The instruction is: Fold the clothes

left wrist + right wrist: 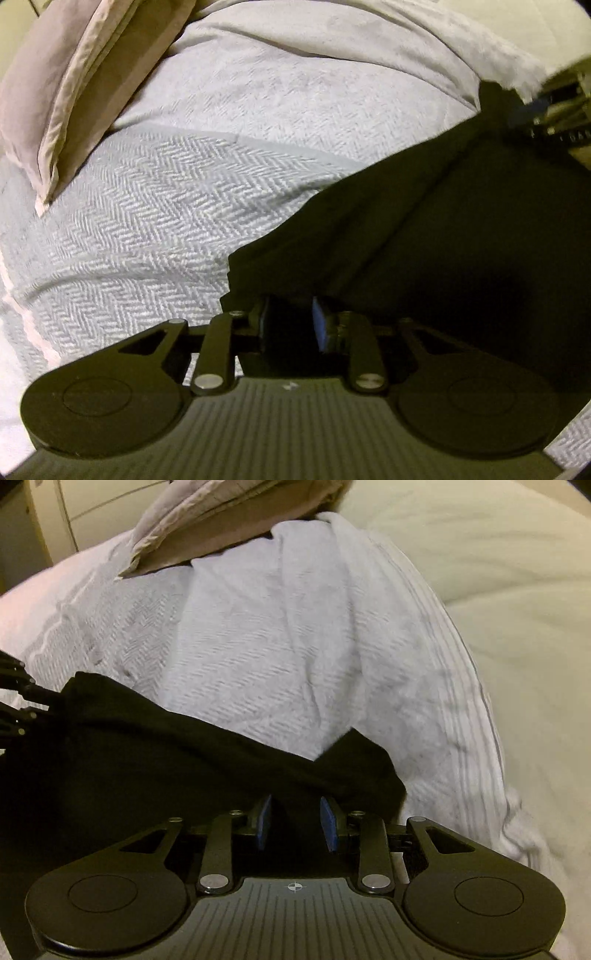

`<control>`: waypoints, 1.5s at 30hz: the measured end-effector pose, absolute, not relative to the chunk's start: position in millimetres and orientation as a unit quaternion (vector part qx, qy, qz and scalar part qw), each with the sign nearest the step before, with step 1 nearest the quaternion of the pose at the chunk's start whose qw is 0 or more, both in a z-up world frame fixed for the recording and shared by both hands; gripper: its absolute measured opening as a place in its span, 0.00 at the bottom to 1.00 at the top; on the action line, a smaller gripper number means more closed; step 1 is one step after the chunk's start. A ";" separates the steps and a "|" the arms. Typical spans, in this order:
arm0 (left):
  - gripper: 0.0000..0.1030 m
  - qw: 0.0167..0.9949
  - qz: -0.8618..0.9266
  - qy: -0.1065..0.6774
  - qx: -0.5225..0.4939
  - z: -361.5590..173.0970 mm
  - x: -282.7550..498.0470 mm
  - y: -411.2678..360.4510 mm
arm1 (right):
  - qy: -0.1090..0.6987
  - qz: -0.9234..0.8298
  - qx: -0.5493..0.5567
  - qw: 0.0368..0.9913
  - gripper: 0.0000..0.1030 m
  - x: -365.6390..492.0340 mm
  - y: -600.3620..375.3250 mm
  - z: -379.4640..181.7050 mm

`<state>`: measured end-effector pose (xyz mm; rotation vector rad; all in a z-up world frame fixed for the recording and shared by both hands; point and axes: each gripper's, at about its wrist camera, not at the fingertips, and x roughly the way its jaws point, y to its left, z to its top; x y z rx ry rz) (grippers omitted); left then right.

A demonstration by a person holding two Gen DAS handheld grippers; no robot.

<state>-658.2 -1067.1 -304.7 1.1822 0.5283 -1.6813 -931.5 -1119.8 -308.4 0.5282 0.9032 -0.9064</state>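
left wrist view: one left gripper [291, 325] clamps one black garment [424, 229] over one herringbone blanket [147, 206], beside one pillow [62, 92]. right wrist view: one right gripper [297, 823] pinches the same garment's edge.

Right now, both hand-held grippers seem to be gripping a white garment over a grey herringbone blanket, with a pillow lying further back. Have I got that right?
Not quite: the garment is black, not white. Both wrist views show dark cloth running between the blue pads of the left hand-held gripper and the right hand-held gripper. The grey herringbone blanket and the pillow further back are as you say.
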 end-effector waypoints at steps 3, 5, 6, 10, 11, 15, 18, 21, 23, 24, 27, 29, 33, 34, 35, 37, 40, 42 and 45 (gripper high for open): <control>0.24 0.481 -0.695 0.198 0.496 -293.3 -659.8 -1063.8 | 0.424 -0.431 0.244 0.758 0.30 -937.0 -1109.9 -295.6; 0.21 0.482 -0.702 0.191 0.489 -280.5 -659.0 -1059.7 | 0.428 -0.443 0.242 0.749 0.30 -939.8 -1100.9 -285.4; 0.19 0.485 -0.707 0.190 0.478 -272.1 -657.9 -1056.8 | 0.429 -0.449 0.242 0.745 0.30 -941.2 -1096.1 -280.2; 0.20 0.436 -0.753 0.191 0.454 -262.6 -676.0 -1053.1 | 0.396 -0.445 0.257 0.761 0.30 -934.9 -1074.1 -269.1; 0.21 0.425 -0.759 0.193 0.454 -266.1 -682.8 -1055.7 | 0.392 -0.435 0.259 0.768 0.30 -928.5 -1071.3 -270.5; 0.18 0.450 -0.746 0.185 0.455 -288.4 -693.2 -1080.9 | 0.408 -0.401 0.237 0.785 0.30 -907.3 -1063.2 -284.5; 0.12 0.494 -0.714 0.175 0.464 -297.4 -681.0 -1099.9 | 0.431 -0.386 0.217 0.786 0.30 -908.3 -1057.6 -297.6; 0.13 0.516 -0.688 0.189 0.475 -303.0 -660.1 -1116.5 | 0.442 -0.393 0.226 0.774 0.30 -933.6 -1048.4 -304.5; 0.15 0.521 -0.681 0.192 0.478 -300.6 -648.4 -1121.5 | 0.453 -0.401 0.239 0.759 0.31 -947.4 -1043.8 -304.9; 0.14 0.524 -0.681 0.184 0.477 -295.4 -645.6 -1120.3 | 0.456 -0.406 0.247 0.753 0.31 -952.3 -1042.8 -303.5; 0.14 0.532 -0.691 0.178 0.456 -272.1 -642.3 -1107.9 | 0.430 -0.431 0.255 0.751 0.31 -954.8 -1048.7 -288.2; 0.14 0.527 -0.708 0.176 0.436 -259.0 -647.8 -1095.6 | 0.398 -0.438 0.254 0.765 0.31 -947.9 -1059.9 -279.1; 0.15 0.464 -0.752 0.184 0.429 -262.8 -681.2 -1071.7 | 0.393 -0.397 0.237 0.795 0.31 -911.3 -1086.3 -289.1; 0.15 0.456 -0.753 0.179 0.439 -272.2 -688.3 -1070.7 | 0.404 -0.384 0.233 0.797 0.31 -901.9 -1092.8 -296.2; 0.15 0.450 -0.751 0.173 0.450 -282.1 -694.9 -1070.3 | 0.414 -0.379 0.233 0.794 0.31 -897.6 -1101.4 -303.9; 0.16 0.445 -0.749 0.167 0.463 -297.1 -702.0 -1074.0 | 0.402 -0.382 0.239 0.797 0.31 -902.1 -1118.1 -315.7; 0.22 0.447 -0.747 0.174 0.461 -304.9 -698.5 -1087.6 | 0.381 -0.403 0.261 0.790 0.31 -912.1 -1129.7 -310.3; 0.22 0.449 -0.744 0.169 0.465 -301.6 -691.5 -1092.5 | 0.381 -0.412 0.259 0.786 0.31 -918.1 -1124.2 -300.1; 0.23 0.468 -0.726 0.165 0.476 -296.2 -670.0 -1093.1 | 0.392 -0.419 0.269 0.773 0.31 -934.3 -1108.9 -302.8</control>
